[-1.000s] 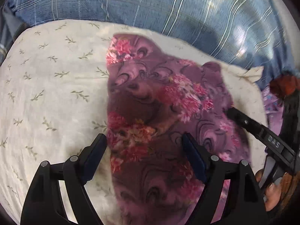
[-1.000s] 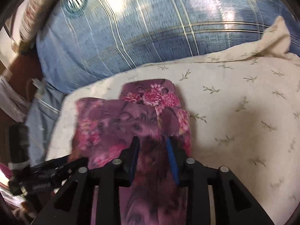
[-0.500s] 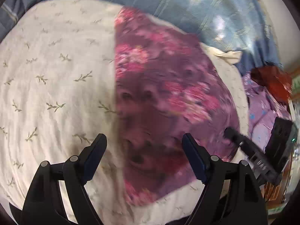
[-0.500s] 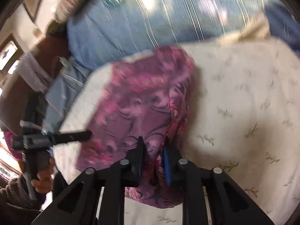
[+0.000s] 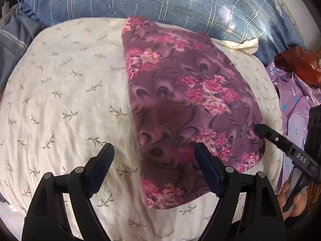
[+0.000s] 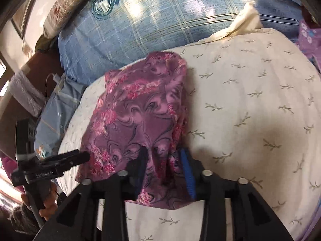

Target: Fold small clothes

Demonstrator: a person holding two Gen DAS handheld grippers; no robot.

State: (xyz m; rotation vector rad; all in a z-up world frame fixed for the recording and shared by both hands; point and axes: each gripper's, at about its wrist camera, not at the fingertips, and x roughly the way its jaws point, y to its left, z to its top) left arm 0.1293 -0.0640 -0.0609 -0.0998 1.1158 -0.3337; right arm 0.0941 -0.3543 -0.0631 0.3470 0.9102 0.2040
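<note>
1. Purple floral fleece garment (image 6: 140,124) lies bunched between the right gripper (image 6: 164,166) fingers, which are opening at its near hem, probably letting go of a finished fold.
2. Left gripper (image 5: 154,164) hovers with its fingers wide and empty over the garment's left edge (image 5: 136,120), likely ready for the next fold.
3. Garment rests on a cream leaf-print pillow (image 5: 60,100) against a blue plaid pillow (image 5: 160,0).
4. Whether the right pads are touching the cloth is unclear; folded layers underneath are hidden.

The near hem of the purple floral fleece garment (image 6: 136,124) is hidden behind the right gripper (image 6: 163,170), whose jaws are opening around it.
</note>
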